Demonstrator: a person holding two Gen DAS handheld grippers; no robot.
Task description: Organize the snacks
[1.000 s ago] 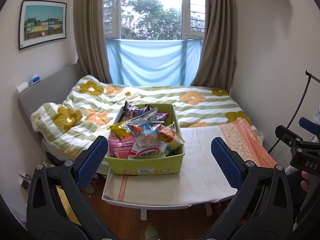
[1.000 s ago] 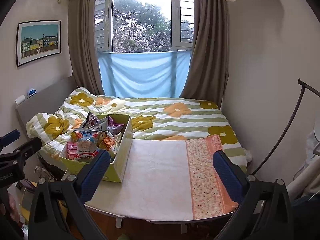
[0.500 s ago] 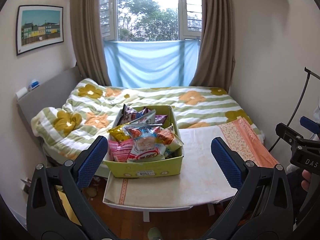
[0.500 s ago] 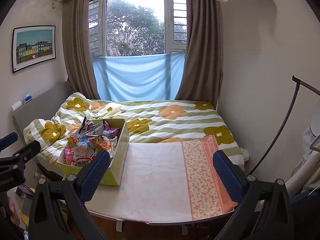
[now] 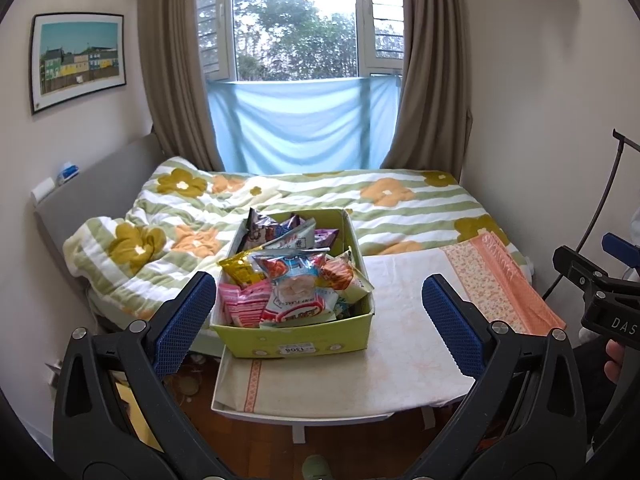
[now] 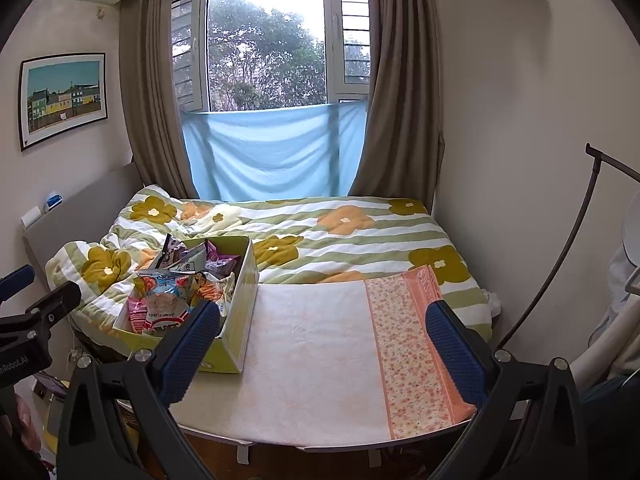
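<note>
A yellow-green cardboard box stands at the left end of a small cloth-covered table. It is heaped with several snack bags; a white and red shrimp-chip bag lies on top at the front. My left gripper is open, held back from the table's near edge and facing the box, nothing between its blue pads. My right gripper is open too, back from the table's near edge, to the right of the box, and holds nothing.
A bed with a green-striped flowered quilt lies behind the table, under a window with curtains. A grey headboard lines the left wall. Wooden floor shows below the table. A dark curved stand leans at the right wall.
Both views have tilted slightly upward and drawn back a little, so the box and table sit lower in frame. Both grippers stay open and the snacks have not moved.
</note>
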